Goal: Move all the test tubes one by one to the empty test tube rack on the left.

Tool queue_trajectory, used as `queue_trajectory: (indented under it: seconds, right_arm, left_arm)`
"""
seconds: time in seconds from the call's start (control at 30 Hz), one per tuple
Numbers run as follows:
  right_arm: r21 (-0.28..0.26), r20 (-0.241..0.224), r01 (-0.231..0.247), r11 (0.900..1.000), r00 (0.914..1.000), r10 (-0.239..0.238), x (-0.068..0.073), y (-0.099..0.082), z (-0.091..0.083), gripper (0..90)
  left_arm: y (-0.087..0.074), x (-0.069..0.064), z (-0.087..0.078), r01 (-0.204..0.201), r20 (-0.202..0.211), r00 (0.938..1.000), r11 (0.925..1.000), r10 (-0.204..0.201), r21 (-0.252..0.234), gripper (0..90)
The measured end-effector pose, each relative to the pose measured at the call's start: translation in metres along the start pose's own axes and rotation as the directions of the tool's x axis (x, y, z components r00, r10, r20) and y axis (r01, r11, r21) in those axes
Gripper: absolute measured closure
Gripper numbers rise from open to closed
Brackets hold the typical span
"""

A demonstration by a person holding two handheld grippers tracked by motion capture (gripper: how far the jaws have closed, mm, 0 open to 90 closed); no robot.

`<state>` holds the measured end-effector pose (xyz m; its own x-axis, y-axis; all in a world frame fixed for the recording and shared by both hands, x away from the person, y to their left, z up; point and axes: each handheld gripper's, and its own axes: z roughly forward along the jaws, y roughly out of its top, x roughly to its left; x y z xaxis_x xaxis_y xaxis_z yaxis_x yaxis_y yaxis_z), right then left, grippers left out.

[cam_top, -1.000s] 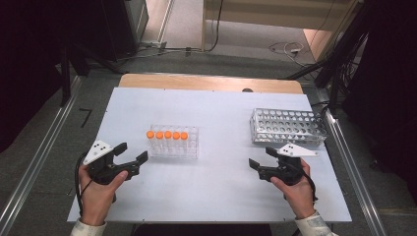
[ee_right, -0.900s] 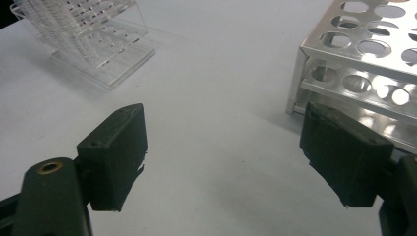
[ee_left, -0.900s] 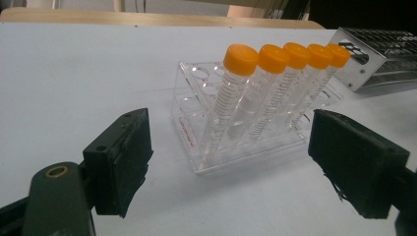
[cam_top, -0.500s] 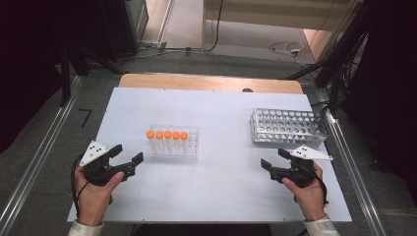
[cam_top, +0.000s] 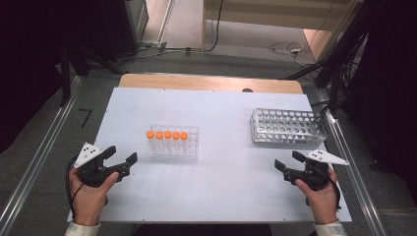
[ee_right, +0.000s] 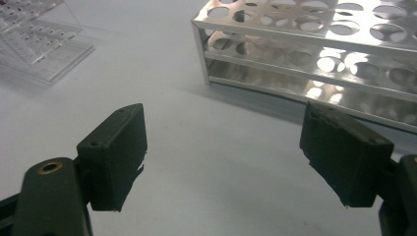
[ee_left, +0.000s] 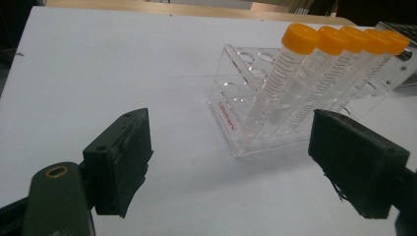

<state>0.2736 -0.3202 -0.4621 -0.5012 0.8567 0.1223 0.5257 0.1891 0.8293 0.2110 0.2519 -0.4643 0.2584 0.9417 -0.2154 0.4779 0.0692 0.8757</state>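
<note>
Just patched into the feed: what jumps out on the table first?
Five orange-capped tubes stand in a row in a clear rack left of centre. A metal rack sits to the right, its holes bare. Both grippers, left and right, hover open at the near edge.

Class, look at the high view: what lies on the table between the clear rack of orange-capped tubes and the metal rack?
Nothing. In the high view, the stretch of table between the clear rack and the metal rack is bare white surface.
</note>
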Motion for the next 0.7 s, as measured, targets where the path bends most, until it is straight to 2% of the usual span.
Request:
queue_trajectory:
  seconds: [0.23, 0.37, 0.7]
  right_arm:
    - [0.010, 0.082, -0.014, 0.9999, 0.9966, 0.013, -0.017, -0.010, -0.009, 16.8]
    - [0.009, 0.105, -0.048, 0.9988, 0.9934, 0.047, -0.028, -0.017, -0.014, 16.8]
    - [0.030, 0.152, -0.096, 0.9950, 0.9843, 0.090, -0.048, -0.032, -0.019, 16.8]
  left_arm:
    - [-0.005, 0.009, 0.000, 0.010, -0.041, 0.9991, 0.9999, -0.010, 0.008, 16.9]
    - [-0.006, 0.012, 0.000, 0.014, -0.057, 0.9983, 0.9998, -0.013, 0.014, 16.9]
    - [-0.012, 0.014, 0.002, 0.013, -0.076, 0.9971, 0.9993, -0.011, 0.035, 16.9]
